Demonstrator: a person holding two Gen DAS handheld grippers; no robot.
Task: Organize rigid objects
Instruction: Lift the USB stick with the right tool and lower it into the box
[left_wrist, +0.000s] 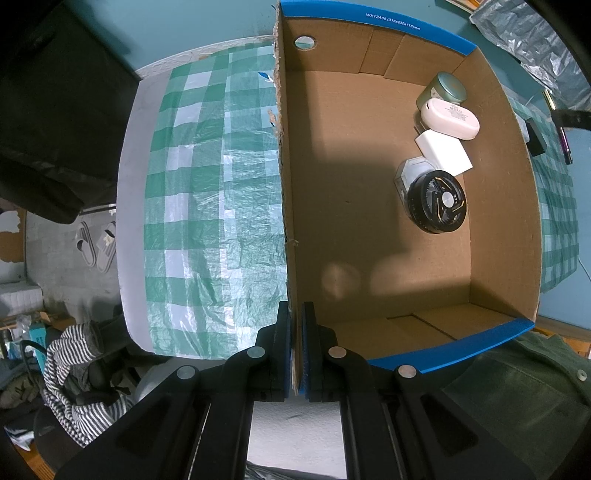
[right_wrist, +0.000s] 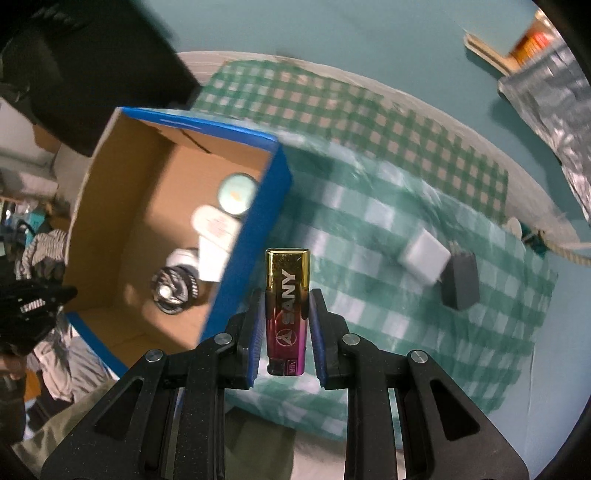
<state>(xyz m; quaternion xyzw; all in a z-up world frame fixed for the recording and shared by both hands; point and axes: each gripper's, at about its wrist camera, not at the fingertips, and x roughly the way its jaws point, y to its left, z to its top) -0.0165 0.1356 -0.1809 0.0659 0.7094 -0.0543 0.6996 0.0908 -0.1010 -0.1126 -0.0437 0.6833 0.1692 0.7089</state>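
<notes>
Closest in the right wrist view, the right gripper is pinching a shiny lighter, gold at the top and pink-purple at the bottom. The blue pads squeeze its two long sides. The lighter's long side runs the same way as the fingers, and its gold end pokes out past the tips. It hangs in the air above the green and white checked cloth, just beside the blue outside wall of the open cardboard box with blue edges.

In the left wrist view, the left gripper is pressed together on the near end of the box's torn side wall. It looks like it is holding the box steady.

So the step looks like carrying the lighter over to the box. The next move needs the right hand to go across, over the blue wall, then down to a bare bit of the box floor before it lets go.

Farther into the box, four things sit close together: a round black fan, a flat white block, a pale pink oval case and a round green tin.

Farther out on the cloth, a white square plug and a small dark block lie touching each other. They are not put away yet.
</notes>
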